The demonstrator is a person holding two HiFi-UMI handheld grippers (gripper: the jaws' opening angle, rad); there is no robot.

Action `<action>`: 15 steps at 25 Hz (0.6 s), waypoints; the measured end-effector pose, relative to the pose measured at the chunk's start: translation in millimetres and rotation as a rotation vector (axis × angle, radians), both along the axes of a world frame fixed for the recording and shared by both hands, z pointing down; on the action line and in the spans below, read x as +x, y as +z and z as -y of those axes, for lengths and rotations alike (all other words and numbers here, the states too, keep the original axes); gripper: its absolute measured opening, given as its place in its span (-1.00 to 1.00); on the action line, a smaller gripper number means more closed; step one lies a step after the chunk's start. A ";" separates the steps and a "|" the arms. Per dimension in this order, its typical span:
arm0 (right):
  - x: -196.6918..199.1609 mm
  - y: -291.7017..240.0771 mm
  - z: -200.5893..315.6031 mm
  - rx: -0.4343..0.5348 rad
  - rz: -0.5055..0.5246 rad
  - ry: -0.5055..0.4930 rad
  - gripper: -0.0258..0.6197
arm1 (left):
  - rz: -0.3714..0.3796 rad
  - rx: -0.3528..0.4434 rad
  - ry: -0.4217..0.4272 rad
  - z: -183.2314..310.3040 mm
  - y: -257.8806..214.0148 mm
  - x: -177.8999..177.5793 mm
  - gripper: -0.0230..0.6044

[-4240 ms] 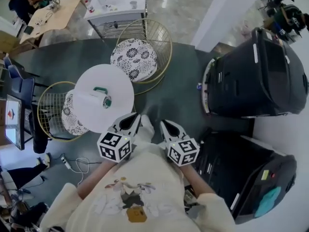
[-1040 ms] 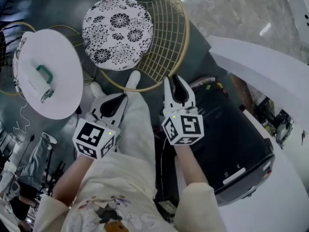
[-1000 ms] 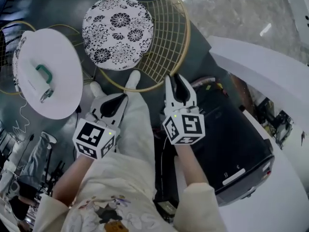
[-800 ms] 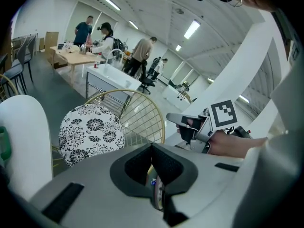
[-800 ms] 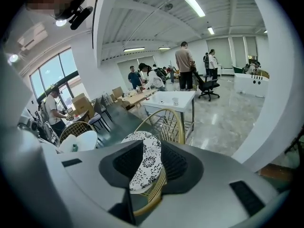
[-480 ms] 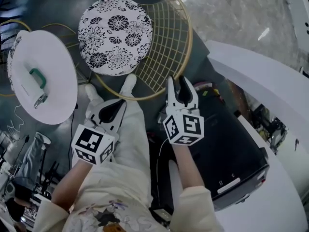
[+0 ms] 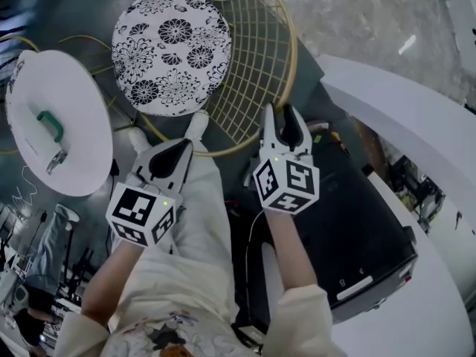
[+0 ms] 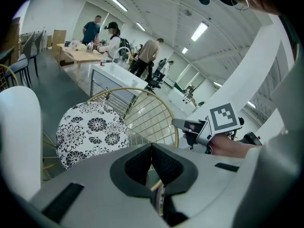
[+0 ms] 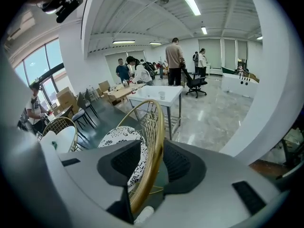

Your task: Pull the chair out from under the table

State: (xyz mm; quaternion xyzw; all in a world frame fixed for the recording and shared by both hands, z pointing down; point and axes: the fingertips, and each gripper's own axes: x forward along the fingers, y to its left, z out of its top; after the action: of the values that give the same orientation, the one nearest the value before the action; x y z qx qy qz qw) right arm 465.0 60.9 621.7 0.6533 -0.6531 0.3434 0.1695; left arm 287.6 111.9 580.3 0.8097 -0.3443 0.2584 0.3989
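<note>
Right gripper [image 7: 280, 117] jaws just opening wide, apart with the gold chair [image 7: 277, 58] back rim between them, left gripper [image 7: 172, 155] jaws together, empty, chair just beside white table [image 7: 82, 155]

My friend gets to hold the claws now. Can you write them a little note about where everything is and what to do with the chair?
Left claw: shut, nothing in it, held low in front of the chair.
Right claw: its jaws have just been opening. It is open, with the chair's gold back rim between the jaws, not pinched.
Things: the wire chair with the flowery cushion stands beside the round white table.
Done: right claw lined up around the rim.
Left: close the right claw on the rim, then probably pull the chair away from the table.
</note>
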 end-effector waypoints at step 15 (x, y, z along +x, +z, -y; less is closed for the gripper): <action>7.7 19.8 -0.1 -0.059 0.030 0.117 -0.67 | -0.016 0.018 0.055 13.6 1.8 20.5 -0.90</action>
State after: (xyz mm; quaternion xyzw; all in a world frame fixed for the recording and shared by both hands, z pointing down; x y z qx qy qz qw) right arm 472.7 61.0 641.6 0.6797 -0.6059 0.3817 0.1586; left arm 308.1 98.3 582.1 0.8245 -0.3210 0.2599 0.3868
